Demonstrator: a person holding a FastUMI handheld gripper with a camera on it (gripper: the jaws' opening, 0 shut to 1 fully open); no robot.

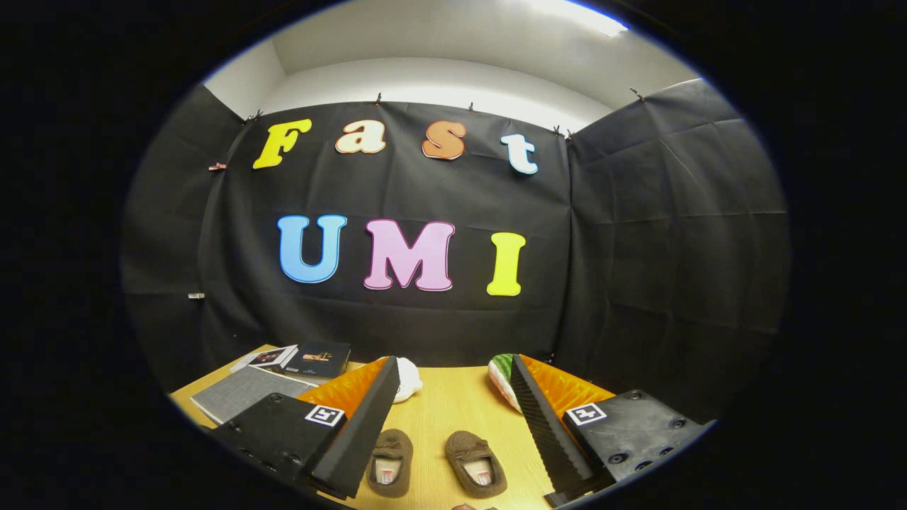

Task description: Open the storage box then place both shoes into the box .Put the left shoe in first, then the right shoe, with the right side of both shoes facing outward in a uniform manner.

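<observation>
Shoes: we see the two brown slippers side by side on the bench [453, 404], the left shoe [391, 462] and the right shoe [476, 463], openings up and toes pointing away from us. We judge they were set as a pair like this so each can be picked in turn.

Where the shoes sit: both lie in the gap between the tool's fingers, low and close to us, neither one touched.

Storage box: we cannot make out a box for certain. A grey flat thing [241, 392] lies beyond the left finger, with dark booklets [305, 358] behind it. Whether the grey thing is the box or its lid, we cannot tell.

Other things: a white soft object [408, 378] shows past the left finger and a watermelon-patterned soft object [502, 374] past the right one, both near the far side of the bench.

Tool: we hold the tool [453, 425] spread wide, fingers well apart, gripping nothing and touching nothing. It hangs above the bench, looking level at the booth wall.

Stage: in our judgement nothing is packed yet. The box must be opened first, so the wide spread suits an approach, not a grasp.

Next call: we would turn toward the box before going for the left shoe.
</observation>
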